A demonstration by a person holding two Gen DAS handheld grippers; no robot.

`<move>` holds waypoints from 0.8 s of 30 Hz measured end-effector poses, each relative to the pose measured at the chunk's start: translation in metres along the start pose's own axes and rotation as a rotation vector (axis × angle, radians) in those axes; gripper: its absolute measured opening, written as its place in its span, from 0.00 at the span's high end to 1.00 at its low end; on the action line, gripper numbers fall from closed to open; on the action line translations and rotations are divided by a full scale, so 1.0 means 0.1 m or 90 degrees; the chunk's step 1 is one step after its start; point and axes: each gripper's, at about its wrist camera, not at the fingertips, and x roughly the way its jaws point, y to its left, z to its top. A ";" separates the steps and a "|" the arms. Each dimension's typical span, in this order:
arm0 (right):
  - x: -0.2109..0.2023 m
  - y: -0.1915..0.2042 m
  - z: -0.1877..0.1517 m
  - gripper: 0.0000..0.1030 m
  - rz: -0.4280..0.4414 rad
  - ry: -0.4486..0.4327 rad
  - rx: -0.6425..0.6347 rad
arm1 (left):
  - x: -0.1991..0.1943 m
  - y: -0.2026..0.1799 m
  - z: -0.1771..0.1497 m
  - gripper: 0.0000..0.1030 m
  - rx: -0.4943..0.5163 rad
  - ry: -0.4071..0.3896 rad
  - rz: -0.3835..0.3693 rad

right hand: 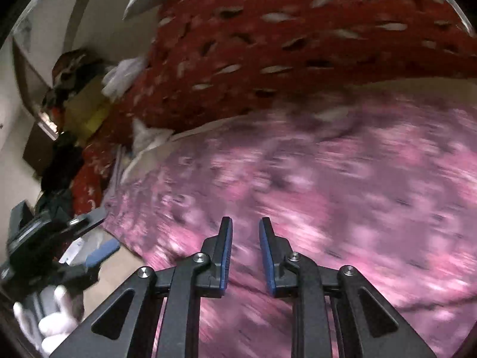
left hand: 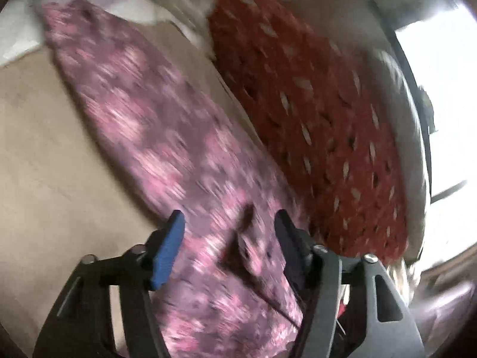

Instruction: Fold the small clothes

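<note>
A pink and purple patterned garment (left hand: 155, 125) lies flat as a long strip on a beige surface (left hand: 44, 155); the picture is blurred. My left gripper (left hand: 229, 229) hovers over the garment's near end, jaws open, with nothing between the blue pads. In the right wrist view the same garment (right hand: 328, 185) fills the lower right. My right gripper (right hand: 246, 232) is above it, jaws narrowly apart, no cloth pinched between them. The left gripper (right hand: 98, 253) shows at the left edge of that view, held by a white-gloved hand (right hand: 56, 325).
A red blanket with white marks (left hand: 298, 95) (right hand: 268, 47) lies along the garment's far side. White cloth (left hand: 184, 12) is bunched beyond it. A pile of dark clothes and a cardboard box (right hand: 86, 110) sits at the far left. A bright window (left hand: 441, 89) is on the right.
</note>
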 end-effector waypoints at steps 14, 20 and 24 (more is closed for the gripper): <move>0.54 0.44 -0.35 0.60 -0.025 -0.021 -0.121 | -0.22 1.91 1.80 0.38 -0.216 -0.036 0.145; 0.53 0.40 -0.35 0.59 -0.017 -0.022 -0.119 | 0.04 2.04 2.03 0.31 -0.249 -0.045 0.093; 0.53 0.39 -0.32 0.59 -0.010 -0.023 -0.114 | 0.28 1.98 2.16 0.94 -0.244 -0.001 0.096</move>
